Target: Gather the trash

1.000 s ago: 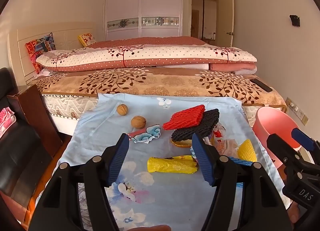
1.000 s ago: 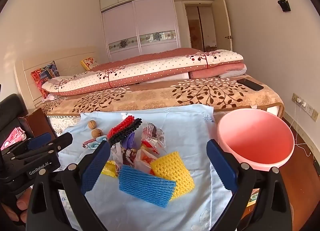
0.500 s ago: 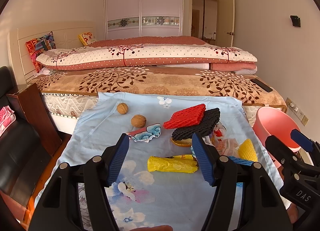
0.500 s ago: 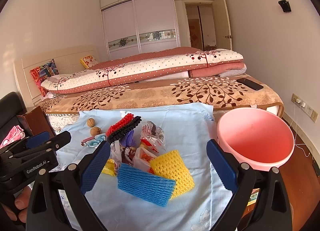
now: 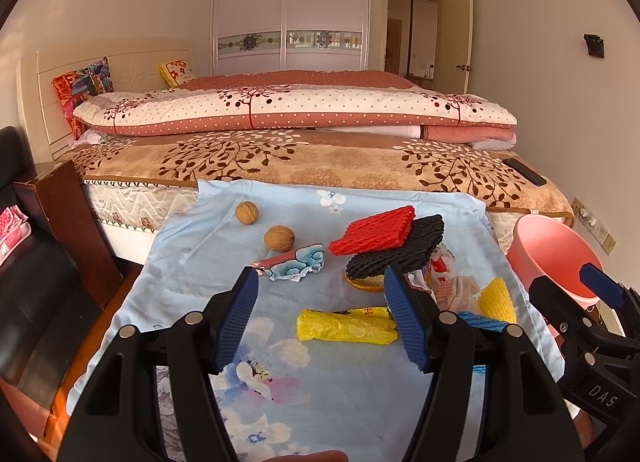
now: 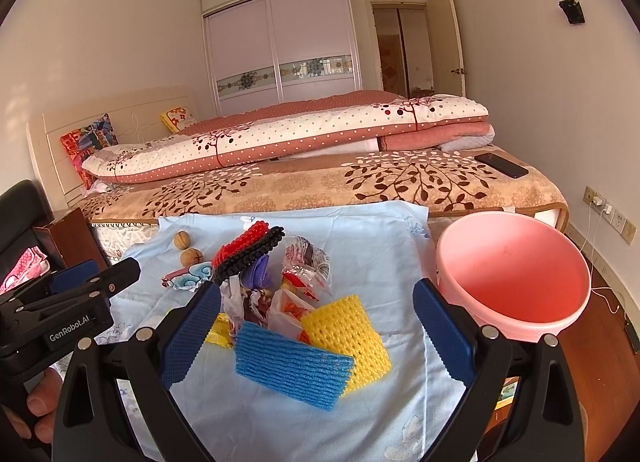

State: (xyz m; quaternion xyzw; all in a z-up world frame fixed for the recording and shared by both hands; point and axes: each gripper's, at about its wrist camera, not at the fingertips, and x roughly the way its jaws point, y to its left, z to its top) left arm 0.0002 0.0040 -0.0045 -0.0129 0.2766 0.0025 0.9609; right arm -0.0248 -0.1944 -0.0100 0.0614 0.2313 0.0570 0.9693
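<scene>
Though hidden rightward, yellow wrapper (image 5: 346,326) plain leftward.

A dark phone (image 6: 501,165) lies on the bed (image 6: 320,182) before a sliding-door wardrobe (image 6: 280,58).

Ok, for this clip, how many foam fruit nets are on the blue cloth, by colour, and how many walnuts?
Red foam fruit net: 1
Black foam fruit net: 1
Yellow foam fruit net: 1
Blue foam fruit net: 1
Brown walnuts: 2
Total: 6, not counting the wrappers and bags in the pile.
</scene>
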